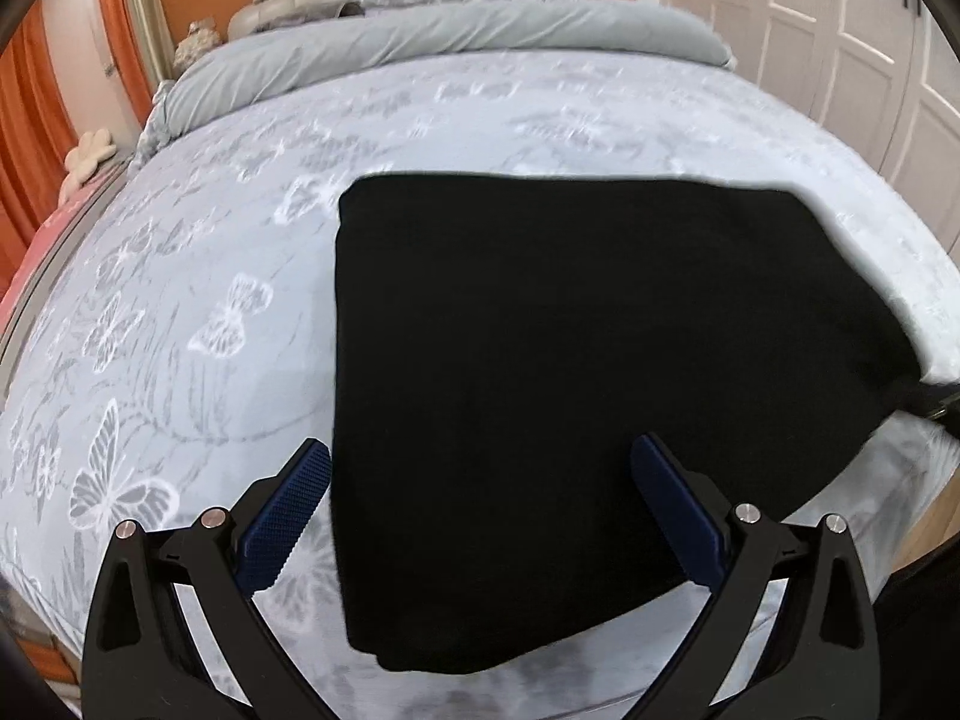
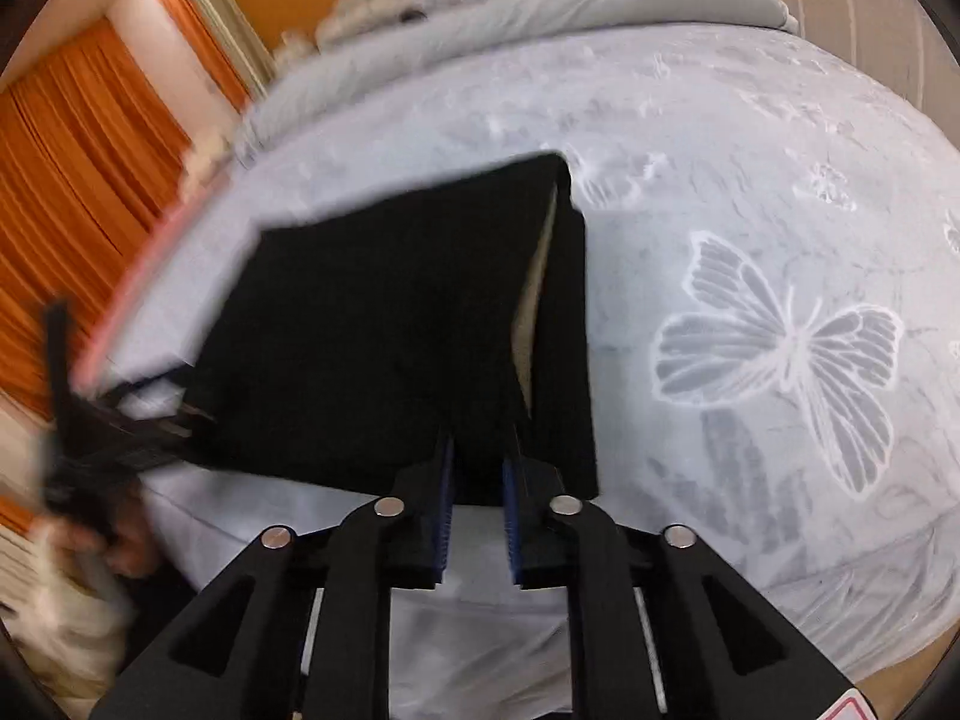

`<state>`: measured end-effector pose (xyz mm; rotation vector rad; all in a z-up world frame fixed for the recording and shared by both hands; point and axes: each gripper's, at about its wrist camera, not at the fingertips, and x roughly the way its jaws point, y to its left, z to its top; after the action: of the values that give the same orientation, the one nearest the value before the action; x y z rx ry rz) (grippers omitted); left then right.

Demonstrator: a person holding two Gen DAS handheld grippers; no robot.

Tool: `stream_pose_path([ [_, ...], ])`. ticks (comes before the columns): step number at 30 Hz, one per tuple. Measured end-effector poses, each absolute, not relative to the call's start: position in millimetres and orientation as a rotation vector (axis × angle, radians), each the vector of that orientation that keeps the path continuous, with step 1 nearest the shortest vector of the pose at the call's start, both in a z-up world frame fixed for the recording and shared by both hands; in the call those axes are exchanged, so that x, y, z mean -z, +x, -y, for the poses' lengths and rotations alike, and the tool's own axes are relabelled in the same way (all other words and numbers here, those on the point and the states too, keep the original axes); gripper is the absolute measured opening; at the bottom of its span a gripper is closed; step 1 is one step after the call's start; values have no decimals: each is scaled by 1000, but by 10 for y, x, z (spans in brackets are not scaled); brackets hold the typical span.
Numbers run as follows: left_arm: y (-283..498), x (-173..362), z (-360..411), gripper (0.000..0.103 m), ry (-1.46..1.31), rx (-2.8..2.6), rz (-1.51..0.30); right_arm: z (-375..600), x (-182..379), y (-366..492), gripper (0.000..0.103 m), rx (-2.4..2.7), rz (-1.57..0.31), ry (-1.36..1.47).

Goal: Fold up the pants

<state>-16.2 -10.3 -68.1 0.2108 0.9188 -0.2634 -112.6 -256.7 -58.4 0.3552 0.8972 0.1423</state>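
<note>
Two grippers: left gripper [image 1: 480, 468] fingers wide over black pants [image 1: 570, 390] on butterfly bedspread [image 1: 180, 300]; right gripper [image 2: 477, 468] fingers narrow, gripping nothing

Pants [image 1: 570, 390]: matt black cloth, soft and lint-free. Bedspread [image 1: 180, 300] is pale, smooth fabric with woven butterflies. Left gripper [image 1: 480, 516] is matt black plastic, ribbed blue pads [image 1: 288, 516], shiny metal pins; right gripper [image 2: 477, 516] likewise.
</note>
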Motion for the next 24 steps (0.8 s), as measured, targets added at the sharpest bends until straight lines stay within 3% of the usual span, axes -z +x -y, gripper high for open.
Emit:
stream_pose_path([
  [1,-165,682,82,98,204,262,-920,2561,494,-1184,32,-129,-862,334],
  [2,-172,676,63,98,199,264,-918,2544,433,-1239,35,-117,-836,310],
  [7,-207,690,39,98,205,265,-916,2533,728,-1158,36,-74,-971,289],
  [11,-216,689,41,98,208,263,-915,2396,844,-1044,46,-69,-980,233],
  [12,-213,695,41,98,208,262,-916,2363,835,-1023,41,-61,-975,206],
  [13,-208,702,39,98,206,262,-918,2350,830,-1019,25,-56,-969,191],
  [16,-218,701,36,98,202,265,-921,2381,740,-1023,7,-58,-942,224],
  [19,-235,707,38,98,208,265,-919,2489,557,-1114,6,-39,-852,290],
  [22,-243,727,29,98,217,269,-916,2619,952,-988,5,-2,-991,315],
  [24,-240,725,11,98,212,271,-919,2633,874,-1044,7,-11,-964,329],
])
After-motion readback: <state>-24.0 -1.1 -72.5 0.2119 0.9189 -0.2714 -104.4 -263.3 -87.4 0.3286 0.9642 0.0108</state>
